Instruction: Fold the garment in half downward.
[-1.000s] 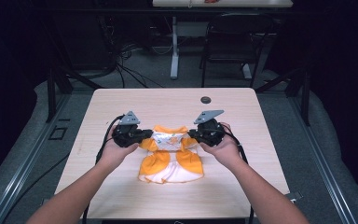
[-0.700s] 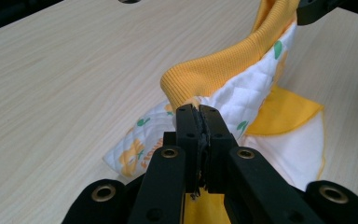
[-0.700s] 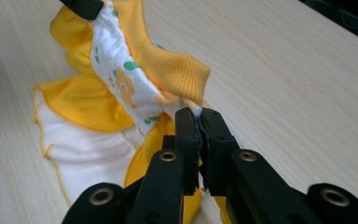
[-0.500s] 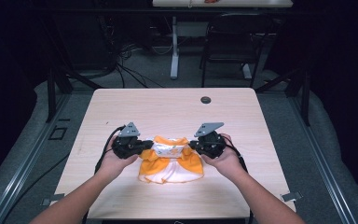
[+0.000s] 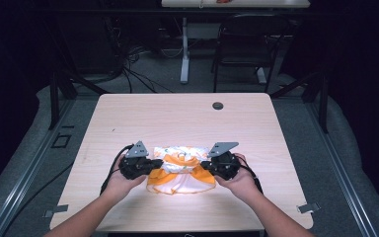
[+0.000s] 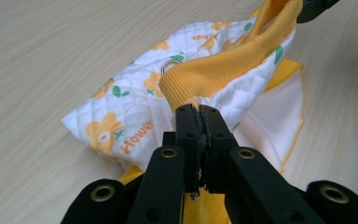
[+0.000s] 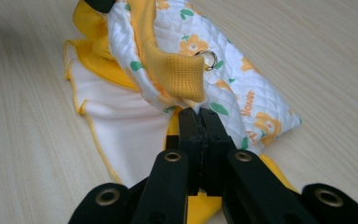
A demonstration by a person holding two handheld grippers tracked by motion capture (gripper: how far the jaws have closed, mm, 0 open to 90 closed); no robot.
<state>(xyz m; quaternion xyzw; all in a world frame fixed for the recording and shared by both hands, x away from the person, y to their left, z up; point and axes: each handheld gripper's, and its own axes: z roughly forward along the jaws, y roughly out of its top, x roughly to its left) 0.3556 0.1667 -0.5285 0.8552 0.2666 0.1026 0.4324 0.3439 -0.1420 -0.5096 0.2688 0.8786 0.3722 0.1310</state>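
A small quilted garment (image 5: pixel 180 170), white with orange flowers and an orange ribbed collar, lies near the front middle of the wooden table (image 5: pixel 177 118). My left gripper (image 5: pixel 150 164) is shut on its left side, pinching cloth just below the ribbed collar (image 6: pixel 214 70). At the garment's right side my right gripper (image 5: pixel 205 165) is shut on the cloth under the collar end (image 7: pixel 179 70). A metal ring (image 7: pixel 209 58) is fixed by the collar. The garment (image 6: pixel 135 112) is lifted slightly between both grippers, its white and orange lining (image 7: pixel 121 121) resting on the table.
A small dark round grommet (image 5: pixel 218 105) sits near the table's far edge. A black chair (image 5: pixel 242 44) and a desk leg (image 5: pixel 184 54) stand beyond the table. Cables lie on the floor at the back left.
Both grippers have pulled the garment toward the table's near edge, folding its upper part down over the rest.
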